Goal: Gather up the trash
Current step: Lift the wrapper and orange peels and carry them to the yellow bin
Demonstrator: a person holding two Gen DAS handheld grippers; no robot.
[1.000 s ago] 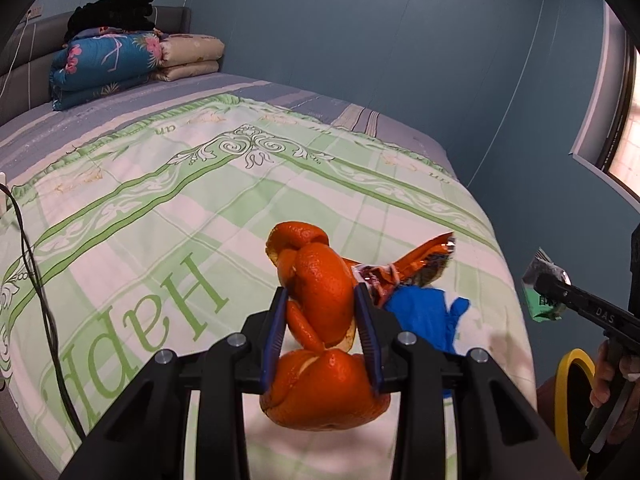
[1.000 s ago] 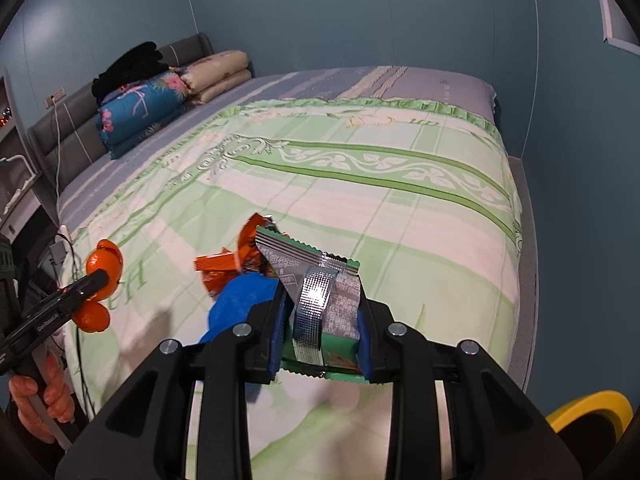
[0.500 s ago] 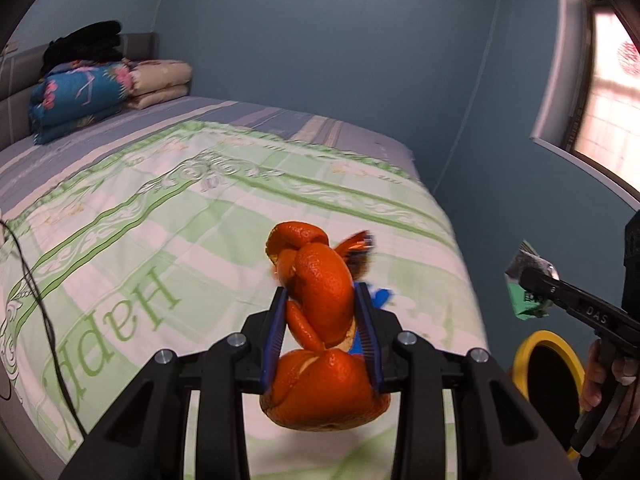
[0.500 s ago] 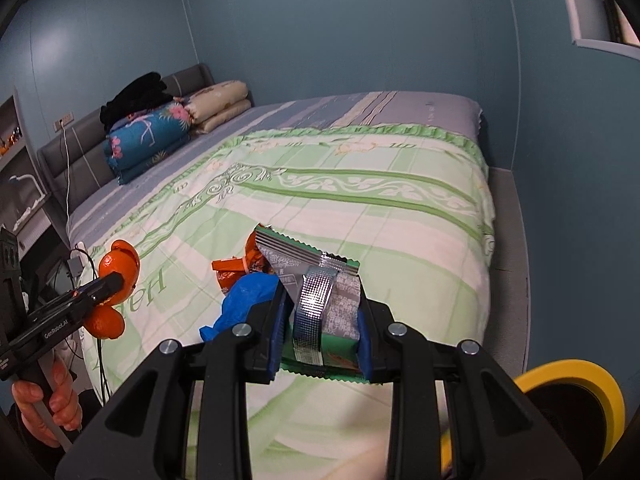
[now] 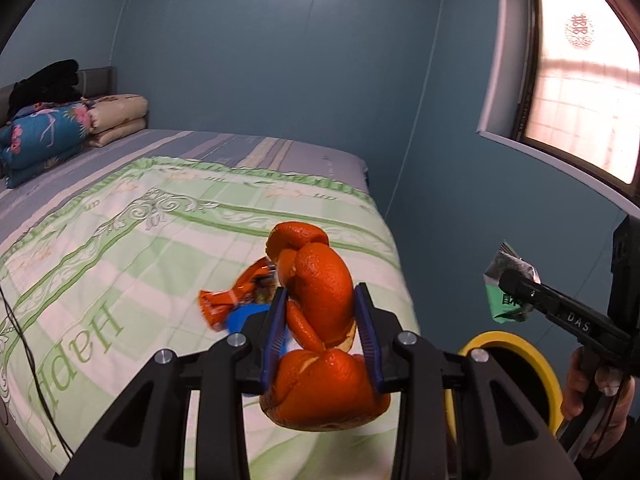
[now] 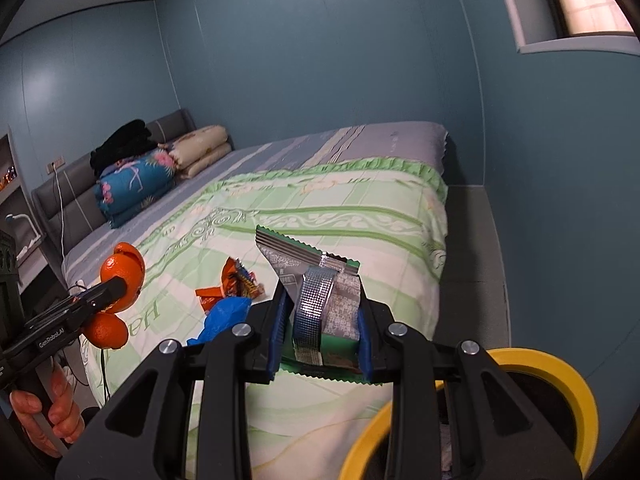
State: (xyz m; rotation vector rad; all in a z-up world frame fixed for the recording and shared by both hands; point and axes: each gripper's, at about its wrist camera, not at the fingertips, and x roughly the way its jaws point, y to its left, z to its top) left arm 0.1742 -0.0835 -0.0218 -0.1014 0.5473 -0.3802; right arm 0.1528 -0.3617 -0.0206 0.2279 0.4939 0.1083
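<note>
My left gripper [image 5: 320,336] is shut on a curled orange peel [image 5: 320,292], held in the air over the bed's near corner. The right gripper [image 6: 320,332] is shut on a green and silver snack wrapper [image 6: 324,296], lifted beside the bed. A yellow-rimmed bin [image 6: 552,364] stands on the floor at the lower right; the bin [image 5: 516,348] also shows under the right gripper in the left wrist view. An orange wrapper [image 6: 232,284] and a crumpled blue piece [image 6: 224,312] lie together on the green bedspread. From the right wrist view the orange peel [image 6: 120,272] hangs at the left.
The bed [image 5: 120,240] with its green checked spread fills the left. Folded quilts [image 5: 48,136] and dark clothing are stacked at the headboard. A window [image 5: 584,92] is in the blue wall at right. A black cable [image 5: 24,344] runs down the bed's near side. A hand [image 6: 44,416] grips the left handle.
Both grippers have swung to the right and up, away from the bed, carrying the peel and the wrapper. The yellow bin has come further into both views.
</note>
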